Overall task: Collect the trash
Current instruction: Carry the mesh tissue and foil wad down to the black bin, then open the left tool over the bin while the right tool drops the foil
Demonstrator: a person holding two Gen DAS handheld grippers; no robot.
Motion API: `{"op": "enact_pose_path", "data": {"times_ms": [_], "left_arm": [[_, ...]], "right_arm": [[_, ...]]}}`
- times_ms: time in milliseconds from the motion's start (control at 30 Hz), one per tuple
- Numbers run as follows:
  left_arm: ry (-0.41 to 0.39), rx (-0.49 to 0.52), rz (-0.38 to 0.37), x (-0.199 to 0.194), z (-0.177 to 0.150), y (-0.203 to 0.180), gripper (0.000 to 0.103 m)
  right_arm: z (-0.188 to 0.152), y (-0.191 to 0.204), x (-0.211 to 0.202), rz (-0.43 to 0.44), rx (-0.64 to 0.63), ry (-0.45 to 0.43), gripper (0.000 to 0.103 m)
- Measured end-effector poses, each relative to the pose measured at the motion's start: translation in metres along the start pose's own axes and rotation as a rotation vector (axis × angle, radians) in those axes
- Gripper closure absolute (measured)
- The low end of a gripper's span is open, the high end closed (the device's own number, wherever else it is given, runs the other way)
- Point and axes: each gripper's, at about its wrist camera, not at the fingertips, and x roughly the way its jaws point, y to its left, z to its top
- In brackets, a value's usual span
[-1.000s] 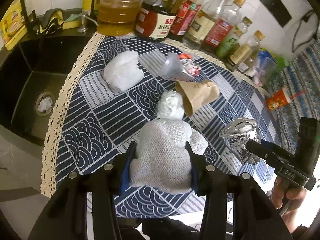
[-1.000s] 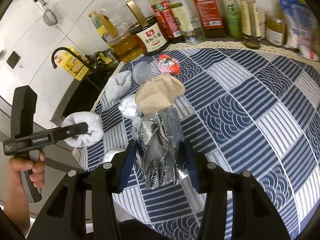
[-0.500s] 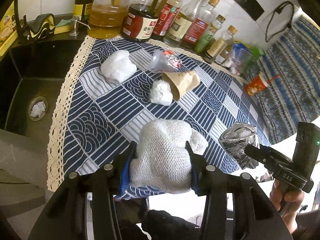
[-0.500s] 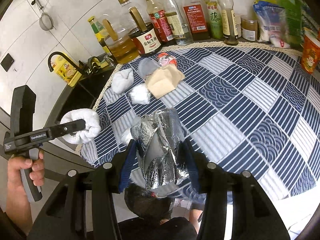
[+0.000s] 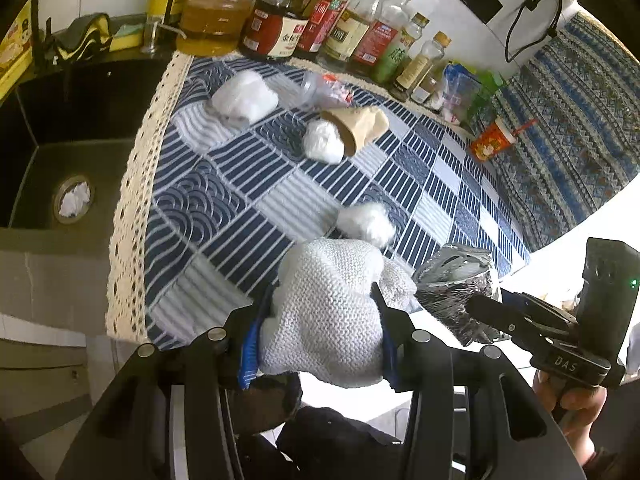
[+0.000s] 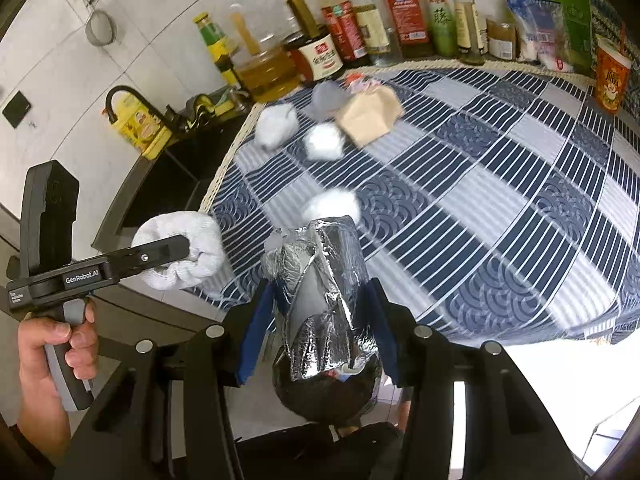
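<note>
The left gripper (image 6: 188,250), lettered "GenRobot.AI", is clamped on one white cloth (image 5: 328,320) held past the counter's edge; the right gripper (image 6: 324,320), "DAS" on its side, pinches one foil wad (image 6: 320,292); three white wads (image 5: 322,142) and one paper cup (image 5: 356,126) lie on the blue cloth (image 5: 224,208).

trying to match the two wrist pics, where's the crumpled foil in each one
Left wrist view: the foil is at lower right, in the right gripper that enters from the right edge.
Right wrist view: the foil is at lower centre, between that gripper's own fingers.
Shared landmark: the brown paper bag on the blue cloth.
</note>
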Motion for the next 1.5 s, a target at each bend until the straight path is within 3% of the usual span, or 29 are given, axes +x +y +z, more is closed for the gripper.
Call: {"op": "enact_pose_path", "data": {"times_ms": [500,1500], "left_arm": [[0.093,-0.043,0.006,0.010,-0.055,0.041,0.059],[0.401,-0.176,0.112,0.108,-0.155,0.110,0.059]], "right_arm": [[-0.051,0.032,0.045,0.016,0.017,0.109,0.055],[-0.158,-0.004,0.170,-0.037,0.146,0.441,0.053]]}}
